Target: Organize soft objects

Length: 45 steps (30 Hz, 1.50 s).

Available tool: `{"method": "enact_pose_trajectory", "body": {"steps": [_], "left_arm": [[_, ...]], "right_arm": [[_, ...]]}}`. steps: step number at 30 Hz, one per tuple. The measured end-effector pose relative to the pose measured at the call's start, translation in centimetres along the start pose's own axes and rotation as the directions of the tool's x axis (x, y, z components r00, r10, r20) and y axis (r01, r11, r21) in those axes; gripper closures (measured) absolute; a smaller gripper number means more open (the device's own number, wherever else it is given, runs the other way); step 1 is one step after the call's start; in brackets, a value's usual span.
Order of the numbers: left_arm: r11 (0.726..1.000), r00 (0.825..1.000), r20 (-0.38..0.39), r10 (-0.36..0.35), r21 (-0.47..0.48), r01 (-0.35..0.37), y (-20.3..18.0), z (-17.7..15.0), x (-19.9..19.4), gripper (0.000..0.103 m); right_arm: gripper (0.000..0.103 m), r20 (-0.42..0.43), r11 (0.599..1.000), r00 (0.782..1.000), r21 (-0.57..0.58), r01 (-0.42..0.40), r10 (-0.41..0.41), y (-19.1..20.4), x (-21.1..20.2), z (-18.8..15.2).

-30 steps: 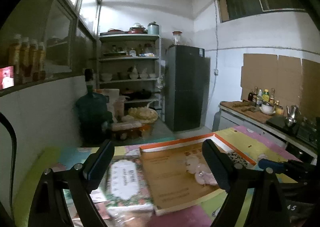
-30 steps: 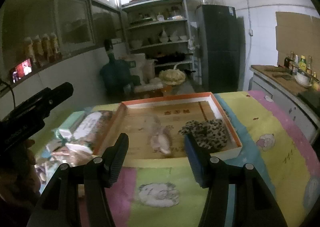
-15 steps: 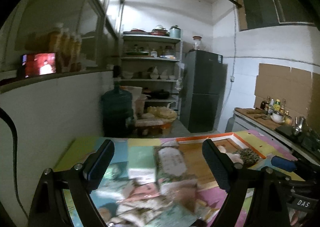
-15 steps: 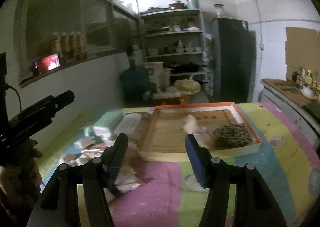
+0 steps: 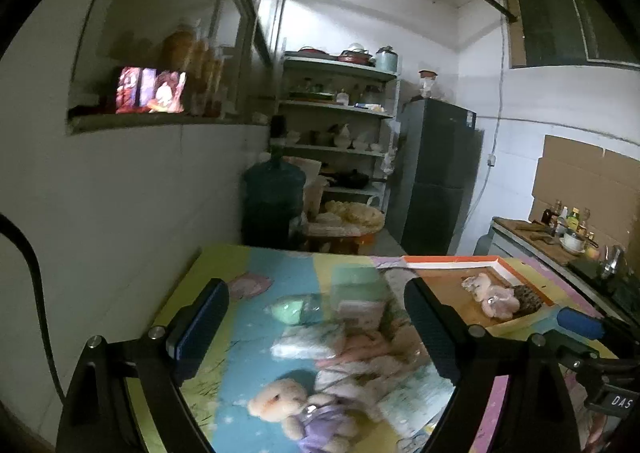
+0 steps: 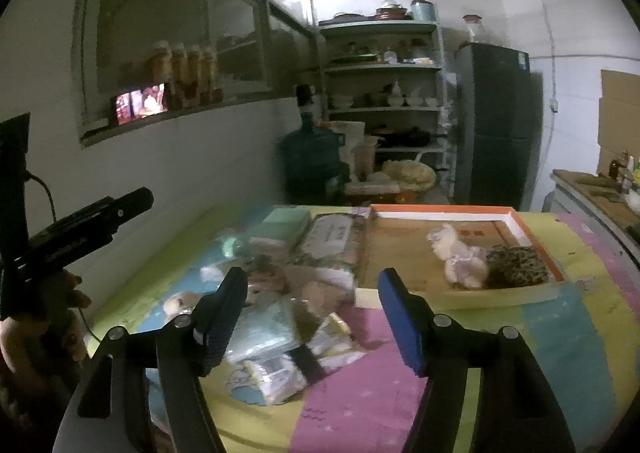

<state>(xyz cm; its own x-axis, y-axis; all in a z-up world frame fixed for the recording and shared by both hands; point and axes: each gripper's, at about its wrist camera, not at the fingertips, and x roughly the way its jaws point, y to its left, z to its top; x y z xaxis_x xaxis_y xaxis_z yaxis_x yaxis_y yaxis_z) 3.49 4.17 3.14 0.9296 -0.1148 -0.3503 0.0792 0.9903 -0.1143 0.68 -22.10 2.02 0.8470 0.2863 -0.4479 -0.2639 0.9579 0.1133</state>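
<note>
My right gripper [image 6: 310,313] fingers have just been opening, nothing between them; left gripper [image 5: 316,327] fingers apart. The teddy bear [image 5: 298,409] looks soft and light; I'd pinch its tummy.

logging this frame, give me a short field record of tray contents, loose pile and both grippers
tray: orange-rimmed tray on the patterned table cover
in tray: pale plush toy, leopard-print item touching it
loose pile: teddy bear, plastic packets, green pack, all left of the tray
left gripper: open, empty, over the pile
right gripper: open, empty, jaws just widened
</note>
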Motion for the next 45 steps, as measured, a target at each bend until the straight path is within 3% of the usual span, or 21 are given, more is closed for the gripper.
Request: {"method": "enact_pose_trajectory", "body": {"steps": [7,16,23,28,36,40,45], "left_arm": [[0.999,1.000,-0.029,0.004,-0.049,-0.006,3.1,-1.3,-0.1,0.013],[0.997,0.998,-0.068,-0.019,-0.071,0.015,4.4,-3.3,0.4,0.013],[0.995,0.994,-0.084,-0.066,-0.079,0.060,3.9,-4.3,1.3,0.013],[0.994,0.993,-0.085,-0.083,-0.073,0.077,3.5,-4.7,1.4,0.013],[0.992,0.991,-0.089,-0.095,-0.096,0.087,3.9,-5.0,1.8,0.013],[0.991,0.990,-0.091,-0.104,-0.099,0.095,4.1,-5.2,2.0,0.013],[0.989,0.988,-0.099,-0.116,-0.099,0.106,4.4,-5.5,2.2,0.013]], "right_arm": [[0.032,-0.048,0.999,0.999,-0.042,-0.025,0.023,2.6,1.6,-1.1],[0.029,-0.166,0.991,0.986,-0.125,-0.057,0.036,4.1,5.3,-4.4],[0.029,-0.258,0.998,0.966,0.060,-0.010,0.025,1.5,7.5,-7.8],[0.029,-0.275,0.992,0.962,0.121,0.028,0.007,0.8,8.4,-8.8],[0.029,-0.258,0.929,0.962,0.369,0.008,0.094,-2.0,9.4,-8.8],[0.029,-0.255,0.918,0.964,0.396,0.035,0.073,-1.9,9.9,-8.4],[0.030,-0.273,0.938,0.962,0.337,0.085,0.011,-0.8,10.6,-8.1]]}}
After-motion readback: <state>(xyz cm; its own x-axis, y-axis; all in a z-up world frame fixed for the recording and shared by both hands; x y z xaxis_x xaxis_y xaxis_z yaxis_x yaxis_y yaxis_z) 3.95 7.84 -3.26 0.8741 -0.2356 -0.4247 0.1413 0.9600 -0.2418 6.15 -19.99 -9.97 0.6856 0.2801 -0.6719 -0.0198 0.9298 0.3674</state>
